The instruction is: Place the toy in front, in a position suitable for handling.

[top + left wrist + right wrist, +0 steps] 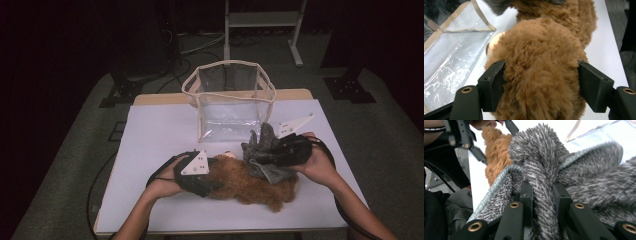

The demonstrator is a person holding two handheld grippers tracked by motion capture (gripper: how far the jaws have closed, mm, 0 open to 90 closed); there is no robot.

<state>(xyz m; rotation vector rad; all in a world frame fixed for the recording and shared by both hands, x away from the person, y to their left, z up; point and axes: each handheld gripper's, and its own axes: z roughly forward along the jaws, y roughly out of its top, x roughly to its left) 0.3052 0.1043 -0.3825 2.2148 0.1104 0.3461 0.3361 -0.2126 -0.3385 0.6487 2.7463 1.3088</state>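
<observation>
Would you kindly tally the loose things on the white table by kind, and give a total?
Brown plush toy: 1
Grey fuzzy glove: 1
Clear plastic bag: 1
Total: 3

We see the fluffy toy lying on the table; the cloth sits on it at 1 o'clock; the bag stands behind both, at 12 o'clock.
</observation>
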